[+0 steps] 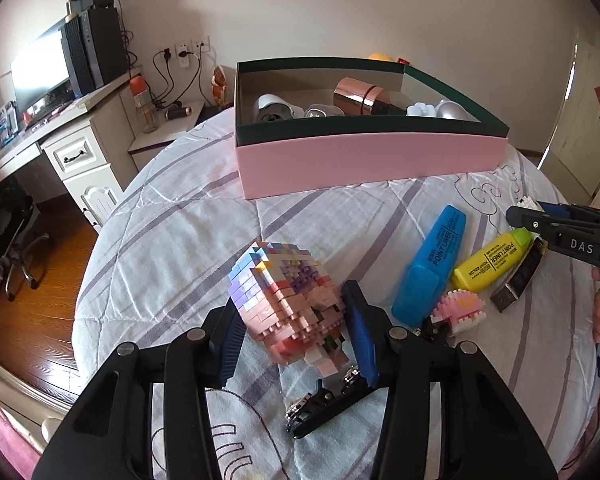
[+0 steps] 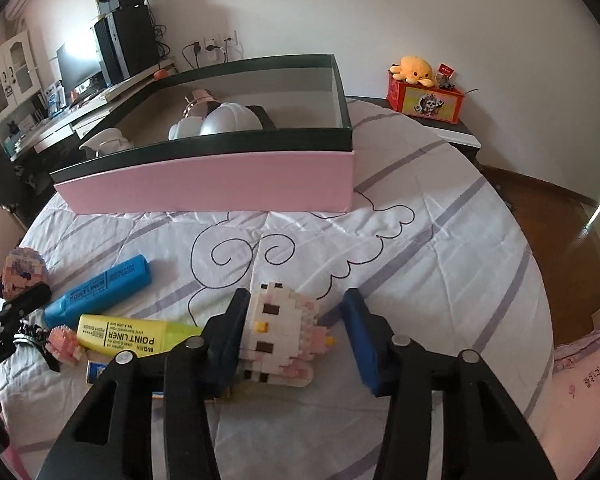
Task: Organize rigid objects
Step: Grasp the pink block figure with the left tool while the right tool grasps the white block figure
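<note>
Lit softly by daylight, bright and even. Blown out at the monitor [image 1: 40, 68], upper left. Bent hard by fisheye curvature, vignetted black at corners. Slightly blurred near the lower edge.

Matt pink cardboard box [image 1: 364, 160], glossy plastic highlighters [image 1: 432, 264], quilted cloth bedspread [image 2: 420, 280].

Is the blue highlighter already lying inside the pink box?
No, the blue highlighter lies on the bedspread in front of the pink box.

"POINT LINER" reads on the blue highlighter [image 1: 432, 264] and the yellow highlighter [image 1: 494, 258] at right of the left-wrist frame; "DAS" on the right gripper [image 1: 518, 210] at the right edge.
</note>
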`<state>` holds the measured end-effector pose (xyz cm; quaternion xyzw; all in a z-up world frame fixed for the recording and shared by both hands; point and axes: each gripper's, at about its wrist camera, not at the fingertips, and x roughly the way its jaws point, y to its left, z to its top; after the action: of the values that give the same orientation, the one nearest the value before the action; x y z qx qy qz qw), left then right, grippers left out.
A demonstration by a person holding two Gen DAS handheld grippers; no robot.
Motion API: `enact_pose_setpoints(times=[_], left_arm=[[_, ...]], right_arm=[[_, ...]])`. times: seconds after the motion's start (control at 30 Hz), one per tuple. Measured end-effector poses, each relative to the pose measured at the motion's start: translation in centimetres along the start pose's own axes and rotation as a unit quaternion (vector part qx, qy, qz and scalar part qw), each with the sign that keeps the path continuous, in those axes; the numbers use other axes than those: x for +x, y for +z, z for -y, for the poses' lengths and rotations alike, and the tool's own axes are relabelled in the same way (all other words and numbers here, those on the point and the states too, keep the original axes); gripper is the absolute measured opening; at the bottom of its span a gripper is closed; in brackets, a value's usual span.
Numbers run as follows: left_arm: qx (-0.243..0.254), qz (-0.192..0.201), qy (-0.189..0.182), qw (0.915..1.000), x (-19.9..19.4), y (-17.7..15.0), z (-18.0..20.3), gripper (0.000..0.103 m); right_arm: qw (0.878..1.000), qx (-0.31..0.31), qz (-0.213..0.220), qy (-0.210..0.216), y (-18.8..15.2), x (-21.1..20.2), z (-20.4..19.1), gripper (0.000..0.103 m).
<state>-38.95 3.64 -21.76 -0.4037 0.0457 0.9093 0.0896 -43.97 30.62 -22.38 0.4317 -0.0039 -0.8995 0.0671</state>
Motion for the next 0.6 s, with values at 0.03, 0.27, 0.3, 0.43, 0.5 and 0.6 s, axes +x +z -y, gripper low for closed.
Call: enact_pose_setpoints(times=[0.03,0.27,0.3,0.43,0.5,0.6], left_arm=[[-0.001,0.001,-0.001,1.0000,0.0,0.0,0.0,0.047],[0.000,0.019,-0.008,0.9998,-1.4,0.2,0.5,0.046],[0.000,0.022,-0.009,0.9997,-1.7,0.2,0.5,0.046],[0.000,0.043,-0.013,0.9990,-3.5,0.4,0.9,0.042],[0.000,0.054,-0.018,0.9984,-4.6,0.5,1.1,0.035],[0.012,0.066,-0.023,0.9975,-6.0,0.5,1.7,0.033]], right_arm=[[1.000,-0.001,0.002,0.002,-0.1,-0.1,0.0,0.041],[0.999,-0.001,0.034,0.007,-0.5,-1.9,0.0,0.041],[0.999,-0.001,0.042,0.008,-0.5,-2.3,-0.1,0.041],[0.997,-0.003,0.076,0.010,-0.8,-4.5,-0.2,0.041],[0.995,-0.006,0.093,0.019,-0.9,-5.9,-0.5,0.041],[0.993,-0.015,0.114,0.026,-0.8,-8.0,-1.2,0.041]])
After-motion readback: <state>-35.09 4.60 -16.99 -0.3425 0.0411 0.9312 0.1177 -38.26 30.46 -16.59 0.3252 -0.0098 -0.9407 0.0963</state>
